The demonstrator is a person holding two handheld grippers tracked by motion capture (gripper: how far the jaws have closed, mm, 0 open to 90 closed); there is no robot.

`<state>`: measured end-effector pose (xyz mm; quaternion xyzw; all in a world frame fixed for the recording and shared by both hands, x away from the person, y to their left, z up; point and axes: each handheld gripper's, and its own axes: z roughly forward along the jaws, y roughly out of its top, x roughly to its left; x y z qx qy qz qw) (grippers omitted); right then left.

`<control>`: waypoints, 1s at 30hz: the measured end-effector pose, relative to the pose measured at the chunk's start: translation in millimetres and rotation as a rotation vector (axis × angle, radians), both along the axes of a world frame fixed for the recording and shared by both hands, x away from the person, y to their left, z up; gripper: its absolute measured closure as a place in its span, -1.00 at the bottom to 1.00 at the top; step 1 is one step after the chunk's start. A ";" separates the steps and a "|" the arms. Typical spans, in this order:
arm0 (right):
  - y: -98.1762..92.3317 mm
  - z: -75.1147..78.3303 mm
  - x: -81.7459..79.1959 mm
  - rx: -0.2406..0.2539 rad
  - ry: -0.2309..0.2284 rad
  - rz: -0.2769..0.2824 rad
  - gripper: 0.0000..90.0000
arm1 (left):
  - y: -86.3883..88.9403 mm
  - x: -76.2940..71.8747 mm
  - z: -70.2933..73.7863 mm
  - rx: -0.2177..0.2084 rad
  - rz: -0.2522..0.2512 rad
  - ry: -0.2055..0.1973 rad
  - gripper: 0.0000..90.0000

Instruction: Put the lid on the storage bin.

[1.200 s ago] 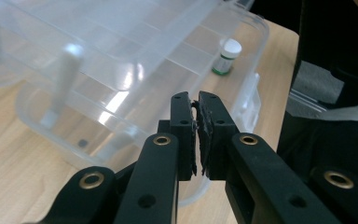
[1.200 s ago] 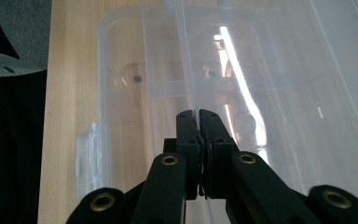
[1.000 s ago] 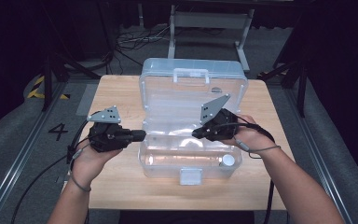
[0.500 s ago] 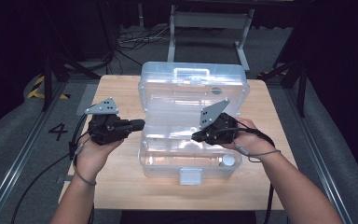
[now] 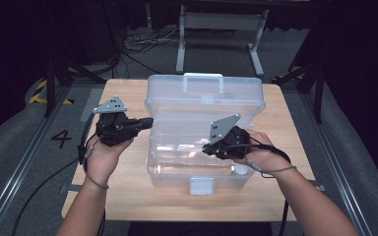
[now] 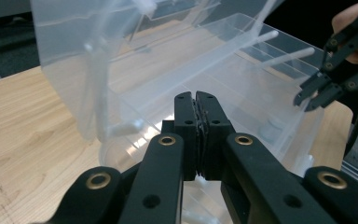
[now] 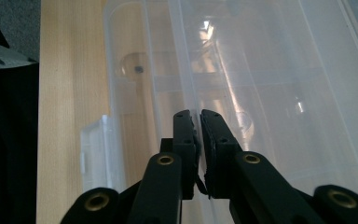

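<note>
clear plastic storage box (image 5: 204, 132) open at the middle of the wooden table (image 5: 128, 191), lid (image 5: 206, 96) standing upright at the far side with its handle (image 5: 203, 76) on top, white latch (image 5: 201, 186) at the near edge. left tool (image 5: 145, 121) held level just beside the box's left wall near the hinge corner, jaws pressed together on nothing after just closing further; seen from its own camera as shut pads (image 6: 196, 135) in front of the clear wall. right tool (image 5: 205, 149) hovering over the box's open tray, jaws all but shut with a thin gap between the pads (image 7: 195, 140), nothing gripped, having just eased apart a little. small white round piece (image 5: 240, 169) resting in the tray's near right corner. judged light and hollow, the box: thin, stiff but springy walls, smooth and slippery under hard pads, liable to slide on the table or flex if pushed at one corner. best taken by the lid's rim or handle for swinging shut, by the front latch for fastening, with the other tool steadying the base against skidding. likely to crack at hinge or latch if forced.
</note>
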<state>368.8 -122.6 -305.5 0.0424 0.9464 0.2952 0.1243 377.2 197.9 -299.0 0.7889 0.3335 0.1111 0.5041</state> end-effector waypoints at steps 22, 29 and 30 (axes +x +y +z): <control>1.0 -5.2 -14.5 0.006 -0.039 -0.041 0.73 | 0.4 1.0 1.7 0.009 0.002 0.001 0.99; -7.3 1.6 -14.2 0.068 -0.032 -0.059 0.75 | 1.0 0.6 2.5 0.013 0.001 0.001 0.99; -8.4 2.4 -14.7 0.074 -0.036 -0.059 0.78 | 1.1 0.7 2.6 0.013 0.001 0.001 0.99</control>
